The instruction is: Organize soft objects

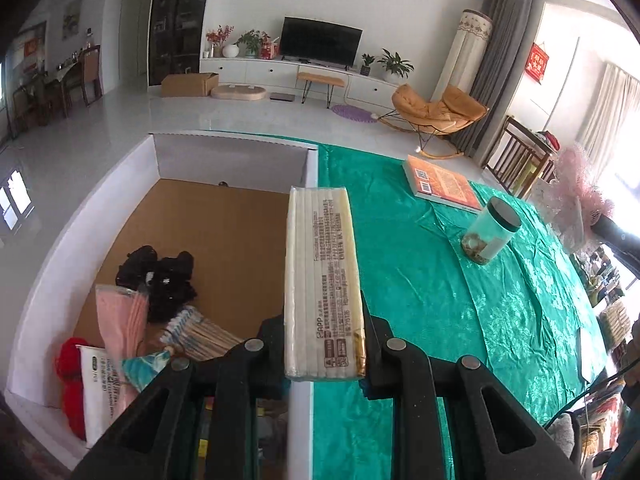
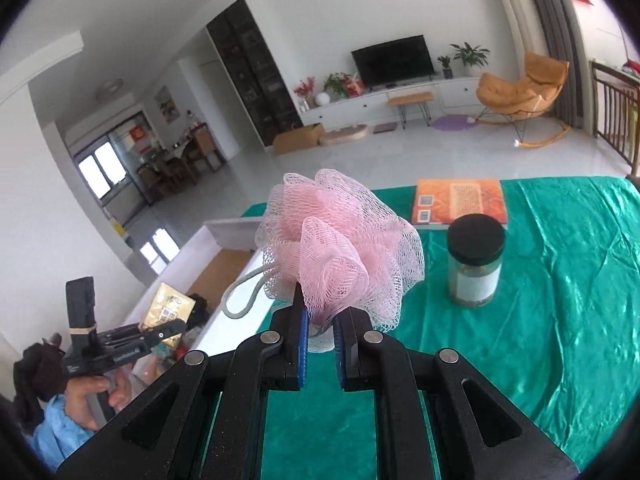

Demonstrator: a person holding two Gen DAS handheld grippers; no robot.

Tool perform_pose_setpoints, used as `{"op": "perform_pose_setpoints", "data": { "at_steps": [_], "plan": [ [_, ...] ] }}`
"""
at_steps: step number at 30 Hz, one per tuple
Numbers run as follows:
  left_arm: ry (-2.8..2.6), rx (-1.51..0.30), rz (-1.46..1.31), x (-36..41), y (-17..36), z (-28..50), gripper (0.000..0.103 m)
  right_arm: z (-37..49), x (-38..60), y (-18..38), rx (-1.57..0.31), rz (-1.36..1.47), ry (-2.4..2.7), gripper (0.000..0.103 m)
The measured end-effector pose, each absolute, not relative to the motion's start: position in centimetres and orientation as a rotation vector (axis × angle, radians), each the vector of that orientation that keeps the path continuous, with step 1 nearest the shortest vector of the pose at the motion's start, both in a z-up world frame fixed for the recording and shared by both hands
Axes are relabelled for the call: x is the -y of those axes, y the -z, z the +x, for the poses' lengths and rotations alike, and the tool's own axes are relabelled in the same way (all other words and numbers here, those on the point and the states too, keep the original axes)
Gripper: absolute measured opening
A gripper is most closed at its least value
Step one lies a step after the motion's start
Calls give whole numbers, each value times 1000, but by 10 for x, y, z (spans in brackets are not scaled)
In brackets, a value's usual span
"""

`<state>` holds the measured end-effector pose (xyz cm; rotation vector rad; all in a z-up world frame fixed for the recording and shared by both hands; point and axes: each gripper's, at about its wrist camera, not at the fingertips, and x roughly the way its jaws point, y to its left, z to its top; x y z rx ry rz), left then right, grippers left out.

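My left gripper (image 1: 324, 332) is shut on a white tissue pack (image 1: 320, 280), held upright above the right wall of the white cardboard box (image 1: 120, 184). In the box lie a black fabric bundle (image 1: 160, 276), a pink folded cloth (image 1: 120, 320), red yarn (image 1: 70, 380), a white packet (image 1: 98, 384) and a striped cloth (image 1: 200, 332). My right gripper (image 2: 320, 320) is shut on a pink mesh bath pouf (image 2: 340, 252) with a grey loop cord (image 2: 244, 292), held above the green tablecloth (image 2: 560, 300) near the box (image 2: 224, 232). The left gripper with its tissue pack also shows in the right wrist view (image 2: 160, 330).
An orange book (image 1: 442, 184) (image 2: 460, 200) and a glass jar with a black lid (image 1: 490, 232) (image 2: 474, 260) stand on the green table. The pouf also shows at the right edge of the left wrist view (image 1: 580, 184). A living room lies beyond.
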<state>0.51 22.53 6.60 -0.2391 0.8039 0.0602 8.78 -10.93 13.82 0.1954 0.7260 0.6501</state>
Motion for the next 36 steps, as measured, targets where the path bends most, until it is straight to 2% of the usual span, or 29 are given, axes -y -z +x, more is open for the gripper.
{"op": "perform_pose_setpoints", "data": {
  "at_steps": [7,8,9,10,11,12,14,19,26,36],
  "plan": [
    [-294,-849,-201,-295,-53,-34,25,74,-32,-122,-816,246,-953,14],
    [-318,-860,-197,-300,-50,-38,26,74,-52,-117,-835,246,-991,20],
    [-331,-870,-200,-304,-46,-42,31,74,-72,-111,-861,240,-1021,34],
    [-340,-873,-206,-308,-44,-46,37,74,-89,-103,-896,231,-1041,48],
    [-353,-867,-211,-311,-42,-51,58,74,-104,-95,-930,233,-1060,73],
    [-373,-847,-212,-312,-42,-56,82,73,-115,-88,-951,238,-1070,74],
    [-437,-765,-197,-312,-45,-69,99,70,-129,-78,-984,224,-1082,74],
    [-522,-728,-176,-304,-56,-81,99,65,-130,-72,-966,135,-1023,74],
    [-645,-694,-124,-282,-73,-93,101,52,-141,-78,-902,-157,-872,74],
    [-690,-729,-104,-270,-68,-96,101,29,-147,-77,-884,-295,-826,74]
  ]
}}
